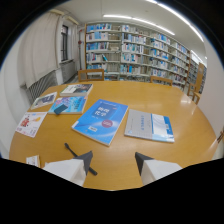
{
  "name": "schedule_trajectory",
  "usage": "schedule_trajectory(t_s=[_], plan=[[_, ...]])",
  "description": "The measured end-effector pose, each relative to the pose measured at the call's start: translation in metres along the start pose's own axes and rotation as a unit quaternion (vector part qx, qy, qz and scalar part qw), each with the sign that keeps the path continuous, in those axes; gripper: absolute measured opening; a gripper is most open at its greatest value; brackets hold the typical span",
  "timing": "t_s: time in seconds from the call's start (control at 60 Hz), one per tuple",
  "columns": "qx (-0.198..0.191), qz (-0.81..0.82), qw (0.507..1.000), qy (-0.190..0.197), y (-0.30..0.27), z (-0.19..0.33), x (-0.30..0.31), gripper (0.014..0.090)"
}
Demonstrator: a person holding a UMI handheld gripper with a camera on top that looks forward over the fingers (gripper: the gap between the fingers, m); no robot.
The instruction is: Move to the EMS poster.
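Several printed sheets and booklets lie on a round wooden table (pixel 170 102). I cannot read EMS lettering on any of them. A large blue booklet (pixel 100 121) lies just ahead of my fingers, and a white and blue booklet (pixel 149 125) sits to its right. Further left are a teal leaflet (pixel 68 105), a pale leaflet (pixel 44 100), a white and red leaflet (pixel 30 123) and, beyond them, a magazine (pixel 76 90). My gripper (pixel 114 162) hovers over the table's near edge, open, with nothing between its dark fingertips (pixel 86 161).
A thin black stick-like object (pixel 70 149) lies by the left finger, with a small paper (pixel 32 161) at the near left edge. Wooden chairs (pixel 91 75) stand behind the table, and bookshelves (pixel 135 50) fill the back wall. A radiator (pixel 40 86) runs under the left window.
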Motion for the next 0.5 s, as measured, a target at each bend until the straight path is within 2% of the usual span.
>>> schedule_trajectory(t_s=[0.017, 0.033, 0.133, 0.283, 0.5], plan=[[0.004, -0.002, 1.000, -0.003, 0.016, 0.012, 0.007, 0.0843], [0.000, -0.003, 1.000, -0.002, 0.000, 0.000, -0.002, 0.0843], [0.008, -0.009, 1.000, -0.010, 0.018, 0.010, -0.006, 0.0840], [0.012, -0.016, 1.000, -0.018, 0.013, 0.004, -0.039, 0.0844], [0.016, -0.014, 1.000, -0.006, 0.010, 0.002, -0.097, 0.0846]])
